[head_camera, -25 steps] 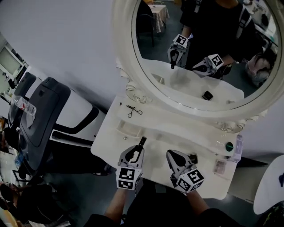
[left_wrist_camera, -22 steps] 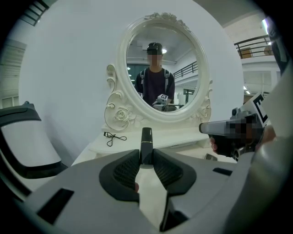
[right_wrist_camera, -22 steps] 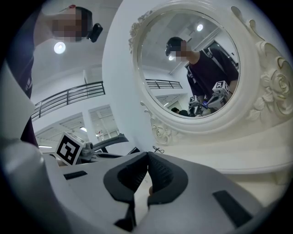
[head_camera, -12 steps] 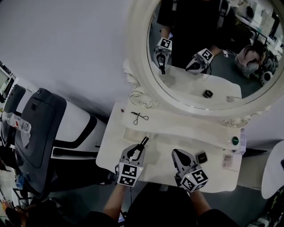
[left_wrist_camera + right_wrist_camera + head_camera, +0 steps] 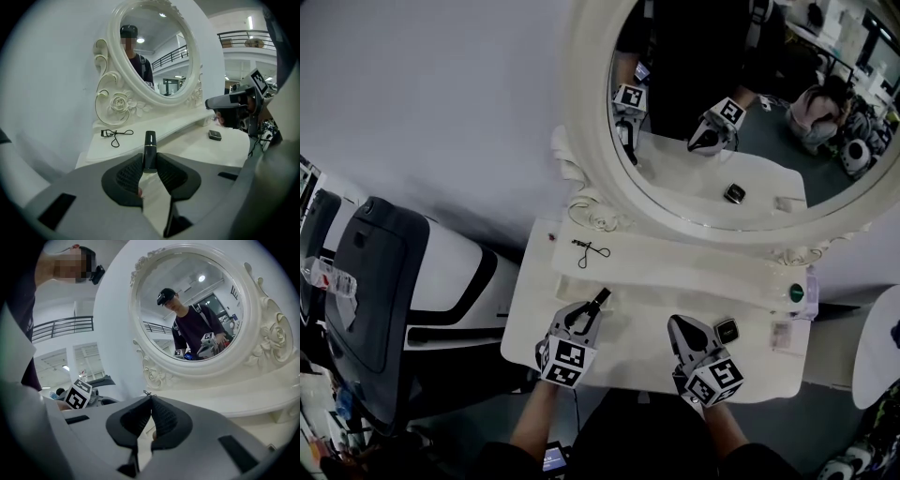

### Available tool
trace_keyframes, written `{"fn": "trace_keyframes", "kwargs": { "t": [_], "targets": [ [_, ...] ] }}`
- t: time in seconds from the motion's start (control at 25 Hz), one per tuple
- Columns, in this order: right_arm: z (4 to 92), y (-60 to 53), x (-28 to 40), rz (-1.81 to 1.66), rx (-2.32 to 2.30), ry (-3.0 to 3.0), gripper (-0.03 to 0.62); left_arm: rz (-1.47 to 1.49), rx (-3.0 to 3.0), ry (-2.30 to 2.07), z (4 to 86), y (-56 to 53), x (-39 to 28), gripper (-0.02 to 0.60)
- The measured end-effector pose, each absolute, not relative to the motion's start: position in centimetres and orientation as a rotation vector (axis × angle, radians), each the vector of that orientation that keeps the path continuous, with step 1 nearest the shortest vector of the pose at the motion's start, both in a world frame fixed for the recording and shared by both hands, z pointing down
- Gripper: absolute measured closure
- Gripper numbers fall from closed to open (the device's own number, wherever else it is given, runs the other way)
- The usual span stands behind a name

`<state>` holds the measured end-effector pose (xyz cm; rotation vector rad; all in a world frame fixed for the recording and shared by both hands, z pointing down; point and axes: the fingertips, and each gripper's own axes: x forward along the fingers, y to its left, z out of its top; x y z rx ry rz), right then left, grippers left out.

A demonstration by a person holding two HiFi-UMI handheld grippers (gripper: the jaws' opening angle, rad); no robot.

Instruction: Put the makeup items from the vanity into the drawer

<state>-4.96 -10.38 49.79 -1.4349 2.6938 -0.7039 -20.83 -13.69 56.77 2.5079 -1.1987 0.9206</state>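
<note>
left claw (image 5: pixel 585 317) dipped, pinching black tube (image 5: pixel 150 146) — right claw (image 5: pixel 678 328) closed

1. Left hand-held gripper (image 5: pixel 584 319): jaws part-way apart, pads clamped on a black tube (image 5: pixel 150 146) that sticks out past the tips.
2. Right hand-held gripper (image 5: pixel 677 326): jaws pressed together, nothing between them.
3. Both grippers point away from the body, side by side, not touching.
4. Left forearm (image 5: pixel 532 424) and right forearm (image 5: pixel 724 429) are bare and enter from the lower edge.
</note>
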Motion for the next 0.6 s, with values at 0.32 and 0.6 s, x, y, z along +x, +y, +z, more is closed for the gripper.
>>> {"fn": "trace_keyframes", "kwargs": {
  "t": [0.32, 0.6],
  "targets": [
    [51.0, -10.6, -5.3, -0.737, -1.442, 2.697, 0.569, 1.085, 2.547, -1.022, 58.5, -14.5, -21.3, 0.479],
    [52.2, -10.5, -6.1, -0.782, -1.447, 2.699, 0.569, 1.3, 2.57, -0.873, 60.1, -15.4, -22.2, 0.479]
  ]
}}
